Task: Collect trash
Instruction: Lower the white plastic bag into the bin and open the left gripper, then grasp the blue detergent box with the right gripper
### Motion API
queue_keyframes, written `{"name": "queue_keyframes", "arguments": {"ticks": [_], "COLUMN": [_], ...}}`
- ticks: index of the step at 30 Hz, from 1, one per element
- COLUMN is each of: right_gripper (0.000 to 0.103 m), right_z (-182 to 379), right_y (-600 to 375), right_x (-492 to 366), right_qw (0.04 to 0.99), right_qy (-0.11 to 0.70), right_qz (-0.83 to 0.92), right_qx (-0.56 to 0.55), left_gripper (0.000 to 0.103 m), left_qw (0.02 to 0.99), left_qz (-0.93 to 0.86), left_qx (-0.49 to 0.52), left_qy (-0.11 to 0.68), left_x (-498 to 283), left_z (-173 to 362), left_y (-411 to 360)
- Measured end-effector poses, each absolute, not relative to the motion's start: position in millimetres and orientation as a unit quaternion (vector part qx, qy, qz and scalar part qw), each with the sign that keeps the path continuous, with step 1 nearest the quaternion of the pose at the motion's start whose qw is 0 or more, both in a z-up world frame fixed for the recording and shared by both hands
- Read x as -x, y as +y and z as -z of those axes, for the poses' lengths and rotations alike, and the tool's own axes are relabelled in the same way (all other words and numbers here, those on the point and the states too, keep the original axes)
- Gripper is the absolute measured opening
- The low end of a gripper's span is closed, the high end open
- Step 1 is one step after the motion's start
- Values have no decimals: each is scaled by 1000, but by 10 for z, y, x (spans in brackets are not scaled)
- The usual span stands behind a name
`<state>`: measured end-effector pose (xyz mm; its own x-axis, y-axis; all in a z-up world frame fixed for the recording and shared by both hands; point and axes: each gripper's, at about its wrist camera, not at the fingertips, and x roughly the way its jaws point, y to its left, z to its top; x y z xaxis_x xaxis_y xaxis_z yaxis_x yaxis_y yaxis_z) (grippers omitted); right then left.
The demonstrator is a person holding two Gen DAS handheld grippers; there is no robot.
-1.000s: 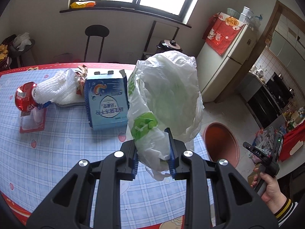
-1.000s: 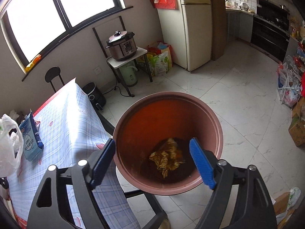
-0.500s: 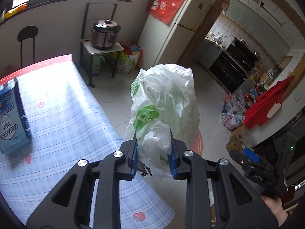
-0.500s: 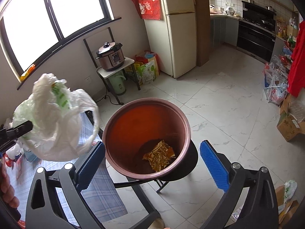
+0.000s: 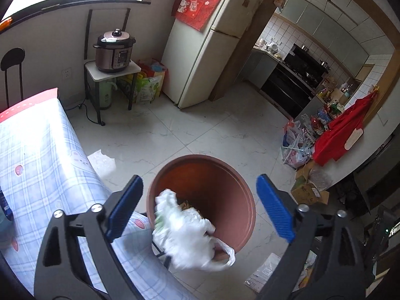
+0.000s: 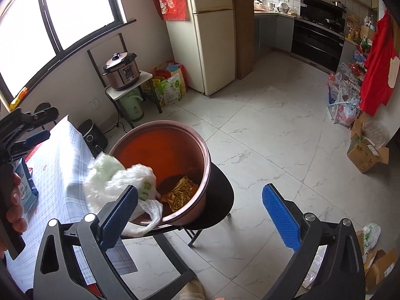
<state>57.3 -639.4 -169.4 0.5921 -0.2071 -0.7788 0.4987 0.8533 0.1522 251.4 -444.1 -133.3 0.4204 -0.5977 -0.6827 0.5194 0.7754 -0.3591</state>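
Note:
A white plastic bag with green print (image 5: 186, 235) hangs blurred over the near rim of the reddish-brown bin (image 5: 220, 175), partly inside, free of any gripper. My left gripper (image 5: 200, 210) is open and empty above the bin. In the right wrist view the bag (image 6: 120, 185) lies on the bin's left rim (image 6: 160, 127), above a crumpled golden wrapper (image 6: 181, 192) at the bottom. My right gripper (image 6: 200, 217) is open and empty, in front of the bin, which stands on a black stool (image 6: 220, 200).
The table with the blue checked cloth (image 5: 37, 170) is left of the bin, with a blue box (image 6: 26, 187) on it. A fridge (image 5: 207, 42), a pressure cooker on a small stand (image 5: 113, 52) and floor clutter of bags and boxes (image 5: 305, 155) lie beyond.
My left gripper has opened and let go of the white bag, which has dropped onto the bin's rim. The right gripper has stayed open and drawn back a little.

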Motion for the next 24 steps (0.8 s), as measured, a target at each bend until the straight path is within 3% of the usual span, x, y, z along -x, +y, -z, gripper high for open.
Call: {"name": "queue_keyframes", "arguments": {"ticks": [12, 24], "right_gripper": [98, 98], "right_z": [1549, 1505], "right_y": [-5937, -4770], "right_x": [-1075, -1683], "right_qw": [887, 909], "right_qy": [405, 399], "right_qz": [152, 43], "right_qx": [-163, -111], "left_gripper": [97, 98], "left_qw": [882, 913], "left_qz": [222, 91], "left_qx": [25, 91], "left_qy": [416, 388], "left_x": [-2404, -1730], "left_z": [1042, 1010], "left_y": [-3132, -1154]}}
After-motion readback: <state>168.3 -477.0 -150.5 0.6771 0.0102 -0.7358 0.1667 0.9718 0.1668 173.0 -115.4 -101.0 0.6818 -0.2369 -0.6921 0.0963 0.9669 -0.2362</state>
